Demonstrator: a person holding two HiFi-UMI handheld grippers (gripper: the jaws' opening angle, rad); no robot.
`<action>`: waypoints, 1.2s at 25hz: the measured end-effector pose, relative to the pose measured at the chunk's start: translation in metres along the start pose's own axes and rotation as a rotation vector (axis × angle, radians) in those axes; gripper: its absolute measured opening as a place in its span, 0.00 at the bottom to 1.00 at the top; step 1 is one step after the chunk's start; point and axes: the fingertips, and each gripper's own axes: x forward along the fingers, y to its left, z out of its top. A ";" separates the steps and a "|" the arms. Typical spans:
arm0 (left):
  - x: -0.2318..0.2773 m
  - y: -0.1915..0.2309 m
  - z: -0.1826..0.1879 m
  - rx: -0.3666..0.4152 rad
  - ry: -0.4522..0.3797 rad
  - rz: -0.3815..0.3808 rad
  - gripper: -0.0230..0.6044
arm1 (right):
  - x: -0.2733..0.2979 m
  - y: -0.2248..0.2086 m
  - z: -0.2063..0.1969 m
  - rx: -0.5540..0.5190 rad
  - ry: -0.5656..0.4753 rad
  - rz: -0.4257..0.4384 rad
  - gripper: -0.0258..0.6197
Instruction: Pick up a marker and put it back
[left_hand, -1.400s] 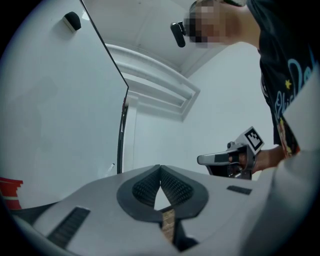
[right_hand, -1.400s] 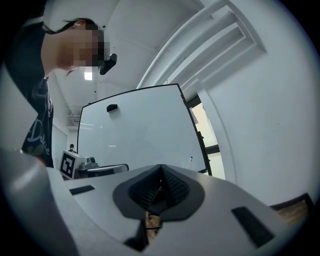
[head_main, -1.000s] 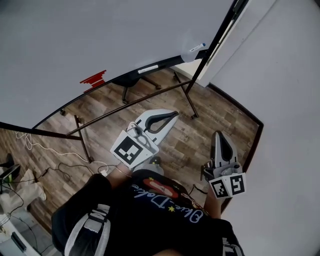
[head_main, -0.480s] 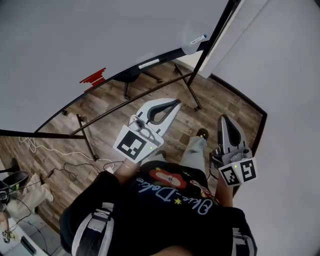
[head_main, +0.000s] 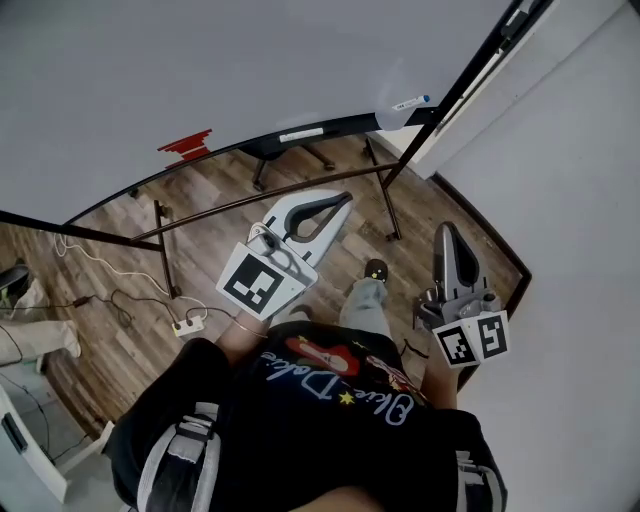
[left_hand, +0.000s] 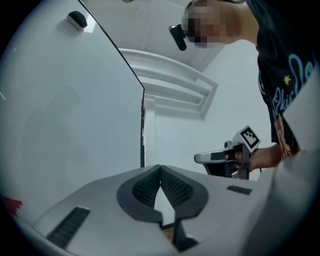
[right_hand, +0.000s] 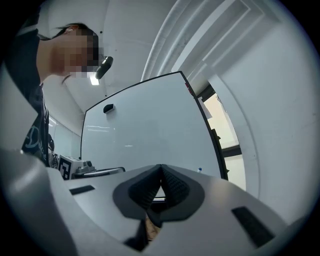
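Both grippers are held level in front of the person, pointing toward the whiteboard (head_main: 200, 70). The left gripper (head_main: 345, 200) is closed, its ribbed pads (left_hand: 172, 187) meeting at the tips with nothing between them. The right gripper (head_main: 443, 230) is closed too, pads (right_hand: 172, 187) together and empty. The marker (head_main: 410, 102), white with a blue cap, lies at the right end of the board's tray (head_main: 330, 128), well apart from both grippers. A red patch (head_main: 186, 147) sits on the board's lower edge. The wood floor (head_main: 230, 200) lies below.
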 end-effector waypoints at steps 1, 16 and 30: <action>0.007 0.000 0.000 -0.003 0.000 0.014 0.04 | 0.005 -0.008 0.000 0.006 0.003 0.015 0.04; 0.101 0.025 -0.018 0.021 0.041 0.168 0.04 | 0.069 -0.107 -0.010 0.084 0.029 0.180 0.04; 0.159 0.044 -0.012 0.054 0.051 0.320 0.04 | 0.124 -0.163 0.006 0.060 0.066 0.348 0.04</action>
